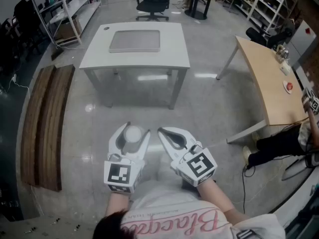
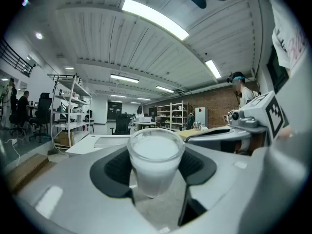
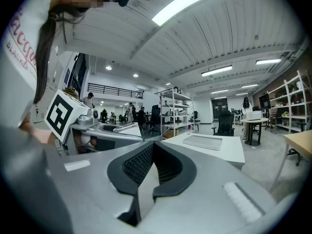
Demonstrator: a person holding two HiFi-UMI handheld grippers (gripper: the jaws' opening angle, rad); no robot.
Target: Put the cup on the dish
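Note:
A white frosted cup [image 1: 133,133] sits upright between the dark pads of my left gripper [image 1: 136,129], which is shut on its sides; the left gripper view shows the cup [image 2: 155,160] filling the gap of that gripper [image 2: 155,152]. Both grippers are held over the floor, close to the person's body. My right gripper [image 1: 161,131] lies just right of the cup, its jaws shut with nothing between them [image 3: 152,149]. A flat grey dish [image 1: 134,41] lies on the white table [image 1: 99,51] well ahead, also seen as the dish [image 2: 117,141] and the dish [image 3: 202,141].
A dark wooden bench [image 1: 45,128] runs along the left. A light wooden table [image 1: 269,83] stands at the right with a person [image 1: 299,138] beside it. An office chair [image 1: 153,1] and shelving [image 1: 65,9] stand behind the white table.

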